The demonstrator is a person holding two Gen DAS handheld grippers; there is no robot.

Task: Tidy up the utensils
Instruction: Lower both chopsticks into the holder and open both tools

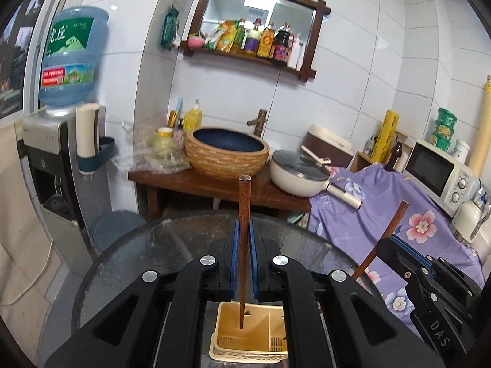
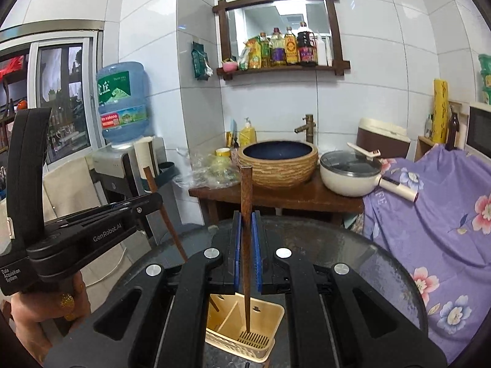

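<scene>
My left gripper (image 1: pixel 244 224) is shut on a brown wooden chopstick (image 1: pixel 244 199) held nearly upright. Its thin tip hangs over the left compartment of a beige slotted utensil caddy (image 1: pixel 221 349). My right gripper (image 2: pixel 246 217) is shut on a second brown chopstick (image 2: pixel 246 190), tip down over the caddy's (image 2: pixel 277 316) right compartment. In the left wrist view the right gripper (image 1: pixel 387 240) shows at the right with its slanted chopstick (image 1: pixel 396 219). In the right wrist view the left gripper (image 2: pixel 156 199) shows at the left with its chopstick (image 2: pixel 167 217). I cannot tell whether either tip touches the caddy's floor.
The caddy stands on a round dark glass table (image 1: pixel 138 245). Behind it is a wooden washstand (image 1: pixel 190 181) with a woven basin (image 1: pixel 227 153) and a lidded white pot (image 1: pixel 297 174). A purple floral cloth (image 1: pixel 383 202) lies to the right, a water dispenser (image 1: pixel 52 141) to the left.
</scene>
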